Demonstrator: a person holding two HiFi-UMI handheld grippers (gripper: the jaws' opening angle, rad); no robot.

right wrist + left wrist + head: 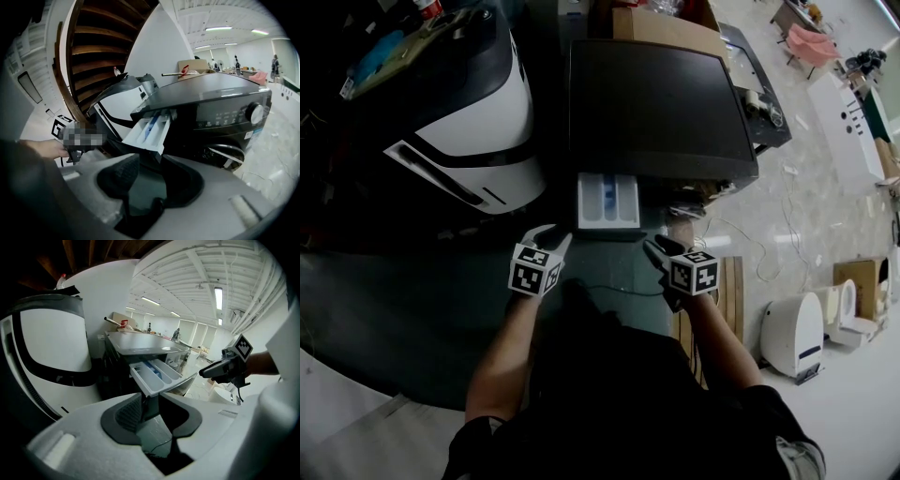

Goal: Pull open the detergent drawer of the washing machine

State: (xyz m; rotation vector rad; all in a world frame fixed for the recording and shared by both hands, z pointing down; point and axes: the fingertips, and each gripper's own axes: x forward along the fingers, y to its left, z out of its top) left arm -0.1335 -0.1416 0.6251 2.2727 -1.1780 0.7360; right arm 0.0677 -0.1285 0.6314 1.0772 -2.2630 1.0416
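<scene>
The dark washing machine [656, 103] stands ahead, and its white detergent drawer [607, 200] is slid out toward me, showing a blue insert. My left gripper [555, 239] hovers just below the drawer's front left corner and my right gripper [661, 248] just below and right of it; neither touches it. In the left gripper view the drawer [154, 373] lies beyond the left gripper [150, 412], whose jaws stand apart with nothing between them. In the right gripper view the drawer [147, 131] sits past the right gripper [150, 182], also open and empty.
A large white-and-black rounded machine [469, 112] stands close on the left. A cardboard box [661, 23] sits behind the washer. Right of me are a wooden pallet [729, 300], a thin cable and white appliances [792, 333] on the floor.
</scene>
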